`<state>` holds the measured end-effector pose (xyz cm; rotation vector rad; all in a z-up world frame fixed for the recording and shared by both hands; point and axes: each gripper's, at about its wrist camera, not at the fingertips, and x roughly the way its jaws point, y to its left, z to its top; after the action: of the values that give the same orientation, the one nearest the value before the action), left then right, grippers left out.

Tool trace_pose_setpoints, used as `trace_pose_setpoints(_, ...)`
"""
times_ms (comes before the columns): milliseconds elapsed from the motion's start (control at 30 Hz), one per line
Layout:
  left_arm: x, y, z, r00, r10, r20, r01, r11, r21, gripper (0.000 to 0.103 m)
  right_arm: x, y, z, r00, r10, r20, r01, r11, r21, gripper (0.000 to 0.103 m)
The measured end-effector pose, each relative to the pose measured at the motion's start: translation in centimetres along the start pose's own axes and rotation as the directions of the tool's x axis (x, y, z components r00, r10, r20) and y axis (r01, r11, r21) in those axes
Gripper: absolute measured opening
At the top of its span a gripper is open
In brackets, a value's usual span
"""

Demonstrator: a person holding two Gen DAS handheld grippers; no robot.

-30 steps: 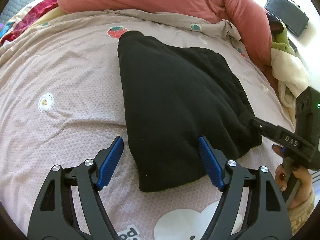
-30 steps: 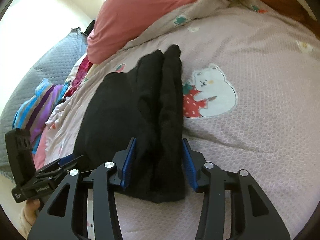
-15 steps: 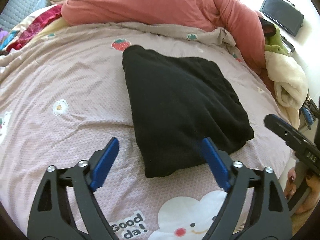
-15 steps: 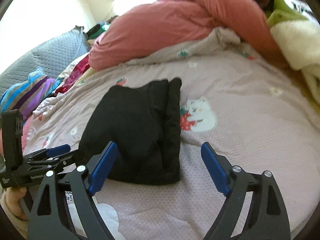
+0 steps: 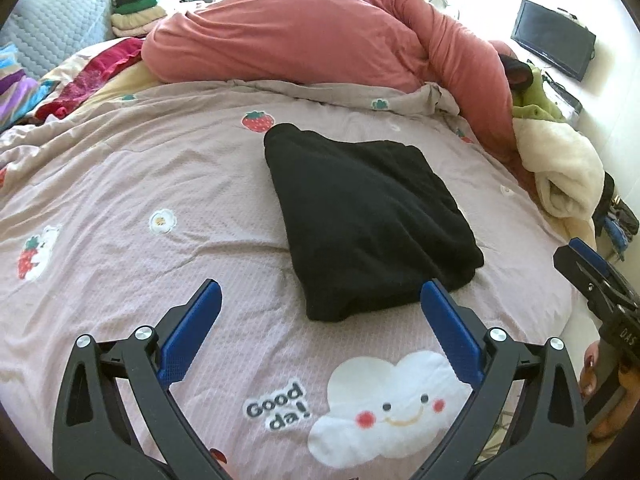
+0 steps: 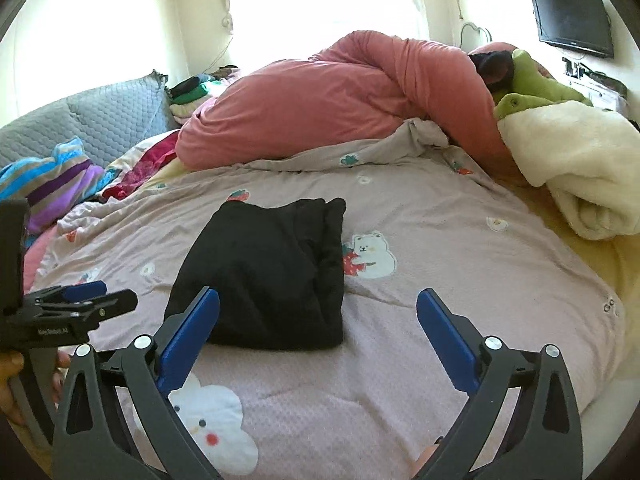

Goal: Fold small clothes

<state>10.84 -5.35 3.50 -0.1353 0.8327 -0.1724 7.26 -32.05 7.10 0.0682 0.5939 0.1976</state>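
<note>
A black garment (image 5: pixel 368 220) lies folded in a rough rectangle on the pink printed bedspread (image 5: pixel 120 184); in the right wrist view the black garment (image 6: pixel 272 272) shows its stacked folds along the right edge. My left gripper (image 5: pixel 320 288) hangs just short of its near edge, jaws opening wide, nothing between them. My right gripper (image 6: pixel 318 294) hovers off the garment's near right corner, jaws also opening and empty. Each gripper appears in the other's view: the right gripper (image 5: pixel 592 276) at the far right, the left gripper (image 6: pixel 88 300) at the far left, with a hand below each.
A bulky salmon duvet (image 5: pixel 312 36) is heaped along the far side of the bed. A cream blanket (image 6: pixel 572 168) and a green plush (image 6: pixel 528 84) lie at the right. Striped clothes (image 6: pixel 52 184) and a stack of folded clothes (image 5: pixel 136 8) sit at the left by a grey quilted pillow (image 6: pixel 100 120).
Both grippers opened wider and drew back and up from the garment. The right one let go of the folded edge it was clamped around. The garment stays folded on the bed.
</note>
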Motion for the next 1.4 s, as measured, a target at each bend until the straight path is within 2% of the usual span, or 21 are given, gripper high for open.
trace_pose_setpoints(267, -1.7, 0.5, -2.4, 0.999, 0.037, 0.014, -0.037, 0.999, 0.014, 0.093, -1.9, 1.1, -2.2, 0.999, -0.037, 0.004, 0.037, 0.998, -0.042, 0.098)
trace_pose_setpoints(400, -2.1, 1.1, -3.8, 0.998, 0.056, 0.009, -0.056, 0.998, 0.006, 0.094, -1.9, 1.6, -3.7, 1.000, -0.029, -0.010, 0.028, 0.999, -0.042, 0.098)
trace_pose_setpoints(733, -1.9, 2.4, -6.1, 0.995, 0.096, -0.009, -0.096, 0.995, -0.026, 0.093, 0.6, 3.9, -7.3, 0.994, -0.007, -0.108, 0.002, 0.999, -0.050, 0.098)
trace_pose_setpoints(1400, -2.1, 2.5, -6.3, 0.995, 0.103, -0.014, -0.103, 0.994, -0.033, 0.094, 1.0, 3.7, -6.9, 0.994, -0.008, -0.107, 0.002, 0.999, -0.049, 0.098)
